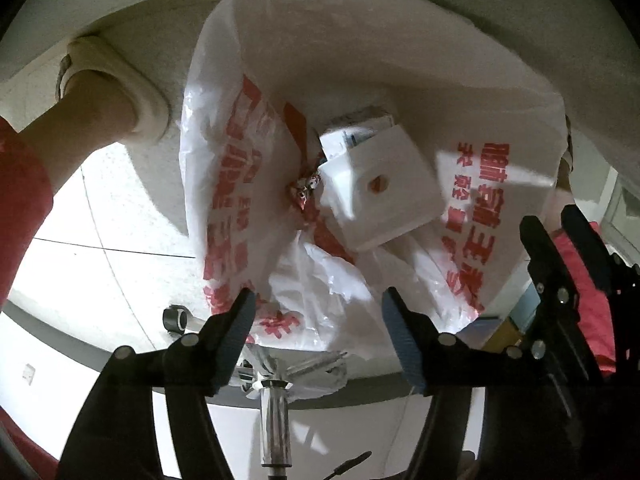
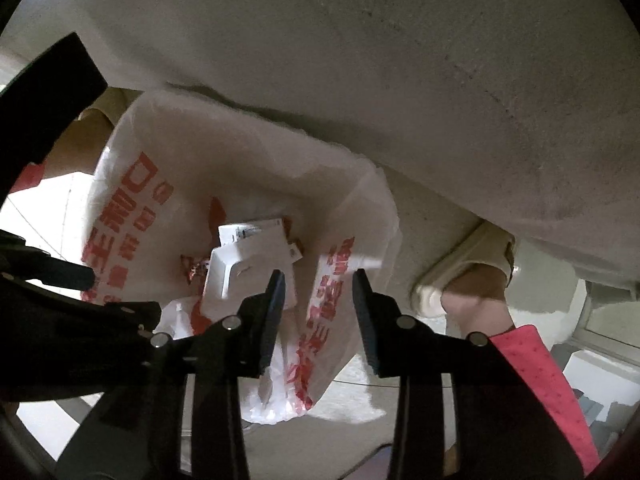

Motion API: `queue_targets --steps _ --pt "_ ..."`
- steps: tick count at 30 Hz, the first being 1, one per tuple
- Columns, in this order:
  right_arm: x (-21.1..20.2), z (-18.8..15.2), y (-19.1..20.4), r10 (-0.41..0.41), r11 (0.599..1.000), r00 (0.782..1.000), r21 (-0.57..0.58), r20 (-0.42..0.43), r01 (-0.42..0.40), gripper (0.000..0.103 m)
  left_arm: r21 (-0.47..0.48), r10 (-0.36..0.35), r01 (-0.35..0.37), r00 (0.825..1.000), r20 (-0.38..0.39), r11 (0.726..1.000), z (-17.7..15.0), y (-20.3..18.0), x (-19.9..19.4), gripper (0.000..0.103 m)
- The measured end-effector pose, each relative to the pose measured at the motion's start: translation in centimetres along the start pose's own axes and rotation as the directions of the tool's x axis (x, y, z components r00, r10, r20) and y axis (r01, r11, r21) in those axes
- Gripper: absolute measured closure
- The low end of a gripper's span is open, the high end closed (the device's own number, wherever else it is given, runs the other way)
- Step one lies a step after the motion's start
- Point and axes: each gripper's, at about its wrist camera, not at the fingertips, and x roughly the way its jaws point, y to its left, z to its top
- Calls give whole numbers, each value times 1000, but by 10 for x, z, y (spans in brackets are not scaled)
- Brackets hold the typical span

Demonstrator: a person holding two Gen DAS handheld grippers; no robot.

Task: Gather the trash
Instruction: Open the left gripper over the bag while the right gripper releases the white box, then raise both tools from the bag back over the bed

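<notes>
At the far left of the left wrist view a slippered foot (image 1: 116, 84) stands on the pale rug (image 1: 168, 184), and the tiled floor (image 1: 80, 264) beyond it is bare. Next comes the white plastic bag with red print (image 1: 248, 184), slumped with its mouth gaping, probably left so to take more trash. Inside lie a white box (image 1: 384, 188) and a crumpled wrapper (image 1: 304, 192). The left gripper (image 1: 318, 320) hangs over the bag's near edge, jaws well apart, holding nothing. Below it stands a chair's chrome post (image 1: 274, 420). The right gripper (image 2: 318, 284) hovers over the bag's right rim, jaws partly open and empty; the other slipper (image 2: 452, 276) crowds that side.
</notes>
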Motion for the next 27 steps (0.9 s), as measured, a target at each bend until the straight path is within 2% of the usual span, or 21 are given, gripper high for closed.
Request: queue_targets --steps 2,8,12,13,14,15,16,18,19,23,24,25,27 --pt "-4 0 4 2 1000 1000 -3 4 -2 68 5 14 -14 1000 6 1000 -4 -1 -3 37" --pt "-32 -11 1 22 1000 999 19 27 -23 55 36 96 -98 993 67 994 -21 -1 -23 31" --pt "-71 -23 -11 94 993 992 69 81 -99 37 69 93 -104 984 153 992 -45 0 -53 26" --pt "-86 -28 -14 108 990 988 79 110 -117 34 95 90 -110 977 194 989 -55 -1 -65 24" --pt "-102 -33 -17 111 989 984 83 138 -123 33 121 95 -127 965 243 984 -67 -2 -80 24" --pt "-116 -36 -21 110 989 981 82 162 -125 28 148 103 -153 949 296 977 -80 -3 -95 22" --pt "-140 -42 -26 106 989 973 82 205 -125 22 167 105 -168 939 329 972 -88 -1 -104 19" --pt "-176 -50 -34 80 991 958 85 276 -107 16 215 93 -196 906 413 957 -111 3 -136 18" --pt "-190 -50 -40 70 991 950 87 303 -101 16 223 92 -206 895 435 953 -118 6 -148 18" --pt "-262 -55 -64 31 992 901 94 432 -79 15 239 66 -234 832 551 943 -142 16 -220 18" --pt "-284 -54 -70 27 993 883 88 469 -78 14 241 57 -236 815 577 941 -145 17 -237 18" --pt "-296 -53 -73 24 994 872 83 490 -74 13 253 39 -242 790 611 937 -151 19 -265 18" --pt "-334 -48 -81 11 997 837 60 547 -52 10 269 21 -260 755 655 927 -159 21 -299 17"
